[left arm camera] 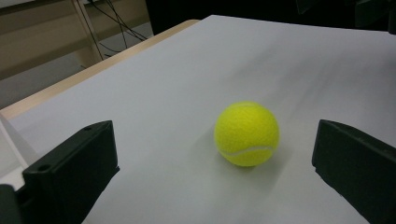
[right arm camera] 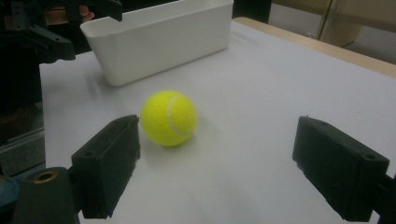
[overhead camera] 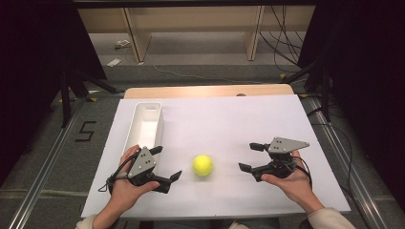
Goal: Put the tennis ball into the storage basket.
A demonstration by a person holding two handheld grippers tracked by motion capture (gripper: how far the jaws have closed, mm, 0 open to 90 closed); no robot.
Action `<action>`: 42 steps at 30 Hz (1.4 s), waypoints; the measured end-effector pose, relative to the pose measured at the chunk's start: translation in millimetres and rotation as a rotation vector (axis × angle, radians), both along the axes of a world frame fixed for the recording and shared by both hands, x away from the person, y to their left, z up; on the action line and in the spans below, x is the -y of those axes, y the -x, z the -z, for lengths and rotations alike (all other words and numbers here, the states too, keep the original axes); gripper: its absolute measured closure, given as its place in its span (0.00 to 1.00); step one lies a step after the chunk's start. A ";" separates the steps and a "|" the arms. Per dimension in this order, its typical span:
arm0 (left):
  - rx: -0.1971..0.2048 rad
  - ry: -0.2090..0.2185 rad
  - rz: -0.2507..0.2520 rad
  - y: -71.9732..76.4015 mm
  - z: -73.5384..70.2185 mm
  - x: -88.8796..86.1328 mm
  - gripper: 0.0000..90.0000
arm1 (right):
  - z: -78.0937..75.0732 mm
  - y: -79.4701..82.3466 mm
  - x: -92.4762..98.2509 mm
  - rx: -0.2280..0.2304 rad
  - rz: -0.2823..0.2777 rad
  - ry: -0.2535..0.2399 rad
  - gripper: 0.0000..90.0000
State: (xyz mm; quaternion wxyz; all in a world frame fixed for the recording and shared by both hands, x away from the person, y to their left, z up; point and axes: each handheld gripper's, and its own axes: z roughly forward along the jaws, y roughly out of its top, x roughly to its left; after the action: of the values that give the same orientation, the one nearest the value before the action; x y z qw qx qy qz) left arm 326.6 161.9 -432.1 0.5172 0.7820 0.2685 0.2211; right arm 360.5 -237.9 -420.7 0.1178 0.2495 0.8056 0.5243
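A tennis ball [overhead camera: 203, 165] lies on the white tabletop [overhead camera: 224, 124], near the front edge and about midway between the two tools, touching neither. Nothing stands between it and either tool; the sheet around it is bare.

To its left and a little farther back is a long white bin [overhead camera: 144, 125], narrow and open at the top, lying lengthwise away from the person; the inside that shows in the high view holds nothing. In the right tool's view the bin [right arm camera: 163, 37] stands behind the ball [right arm camera: 169, 118], apart from it.

The left tool [overhead camera: 166, 163] is held in the left hand [overhead camera: 128, 187] just beside the bin's near end, its jaws spread wide and pointing across at the ball. In its own view the ball [left arm camera: 247, 134] sits ahead of the gap between the two black jaws, nearer the right-hand one, with clear space on both sides. The right tool [overhead camera: 248, 156] is held in the right hand [overhead camera: 292, 180], jaws likewise spread wide and empty, aimed at the ball from the other side; in its own view the ball lies close by the left-hand jaw.

The ball is bright yellow-green and fuzzy, with a pale curved seam; no brand mark can be made out on it. On the floor [overhead camera: 62, 157] left of the tabletop, a dark figure 5 [overhead camera: 86, 131] is marked.
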 end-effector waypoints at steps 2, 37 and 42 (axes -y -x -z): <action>0.000 0.000 0.000 0.0 -0.1 0.0 0.00 | 0.4 -0.8 -2.4 0.002 -0.004 -0.001 0.17; 0.003 0.001 0.001 0.0 -0.7 -0.5 0.00 | 6.9 -11.5 -37.9 -0.013 -0.077 0.028 0.17; 0.003 0.001 0.001 0.0 -0.8 -0.6 0.00 | 8.0 -12.4 -42.5 -0.017 -0.082 0.033 0.17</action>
State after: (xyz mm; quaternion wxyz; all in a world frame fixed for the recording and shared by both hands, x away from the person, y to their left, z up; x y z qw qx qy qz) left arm 326.6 162.5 -431.4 0.5181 0.7815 0.2675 0.2220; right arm 372.8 -195.4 -428.6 0.0936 0.2186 0.8247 0.5131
